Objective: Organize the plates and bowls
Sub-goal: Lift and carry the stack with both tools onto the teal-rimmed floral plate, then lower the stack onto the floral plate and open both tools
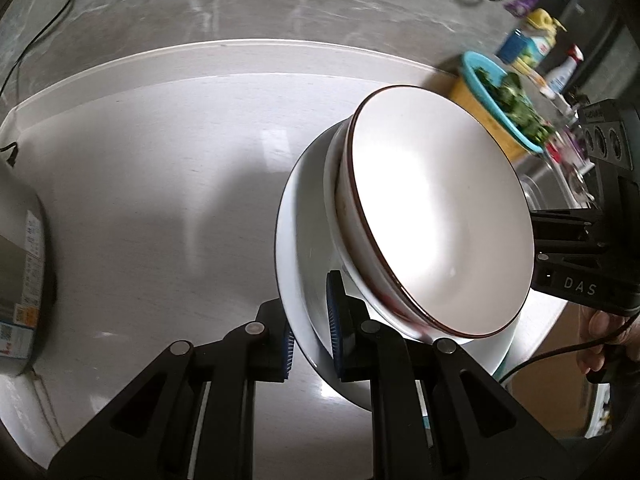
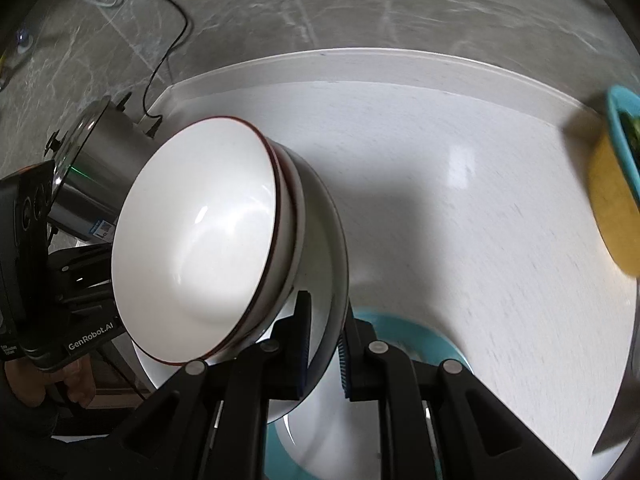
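A stack of white bowls with dark red rims (image 1: 436, 212) sits nested on a larger white plate (image 1: 298, 232); both grippers hold the stack above the white counter. My left gripper (image 1: 310, 336) is shut on the plate's rim, one pad on each side. My right gripper (image 2: 324, 344) is shut on the opposite rim of the same plate (image 2: 334, 240), with the bowls (image 2: 196, 240) on its left. A teal plate (image 2: 400, 340) and a white dish (image 2: 340, 432) lie on the counter below the right gripper.
A steel pot (image 2: 96, 168) with a glass lid stands at the counter's left, also visible in the left wrist view (image 1: 20, 280). A teal basin of greens (image 1: 504, 100) on a yellow block (image 2: 612, 208) sits at the right, with bottles (image 1: 536, 40) behind.
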{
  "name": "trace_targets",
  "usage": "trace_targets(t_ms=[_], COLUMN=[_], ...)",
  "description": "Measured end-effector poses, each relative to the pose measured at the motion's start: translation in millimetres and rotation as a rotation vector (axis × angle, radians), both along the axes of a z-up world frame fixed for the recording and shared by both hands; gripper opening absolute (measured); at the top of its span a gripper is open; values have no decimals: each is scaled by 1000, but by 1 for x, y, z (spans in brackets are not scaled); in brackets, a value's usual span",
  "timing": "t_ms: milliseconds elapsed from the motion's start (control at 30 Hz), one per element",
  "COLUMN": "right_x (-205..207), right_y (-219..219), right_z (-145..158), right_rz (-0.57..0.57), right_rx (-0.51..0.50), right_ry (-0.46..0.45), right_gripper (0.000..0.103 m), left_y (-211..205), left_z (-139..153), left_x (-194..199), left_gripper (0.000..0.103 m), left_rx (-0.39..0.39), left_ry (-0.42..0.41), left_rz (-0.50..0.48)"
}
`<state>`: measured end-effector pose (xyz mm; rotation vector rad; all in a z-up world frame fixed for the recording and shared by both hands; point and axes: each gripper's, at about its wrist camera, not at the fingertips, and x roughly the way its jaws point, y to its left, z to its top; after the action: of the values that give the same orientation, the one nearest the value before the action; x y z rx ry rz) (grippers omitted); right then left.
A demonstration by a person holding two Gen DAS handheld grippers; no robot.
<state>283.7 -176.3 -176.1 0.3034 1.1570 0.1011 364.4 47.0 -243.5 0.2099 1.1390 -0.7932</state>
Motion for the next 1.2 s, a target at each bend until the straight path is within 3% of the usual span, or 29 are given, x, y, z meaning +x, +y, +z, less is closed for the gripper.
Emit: trace_targets(t_ms=[300, 500, 700, 1200], right_x=[-52, -79, -89, -96], right_y=[-29, -46, -50, -52], right_z=[-14, -32, -50, -71], right_rz=[-24, -34, -36, -50], right_rx=[20, 33, 32, 34], right_ry=[20, 30, 44, 49], right_gripper=[14, 14, 14, 14], left_y=[-27, -40, -55, -73], left_z=[-13, -36, -65, -88], left_x=[-79, -112, -126, -131], left_gripper=[12, 12, 12, 11], left_rx=[17, 46, 69, 84], left_ry=[23, 35, 55, 28], left_rz=[-18, -21, -6, -1])
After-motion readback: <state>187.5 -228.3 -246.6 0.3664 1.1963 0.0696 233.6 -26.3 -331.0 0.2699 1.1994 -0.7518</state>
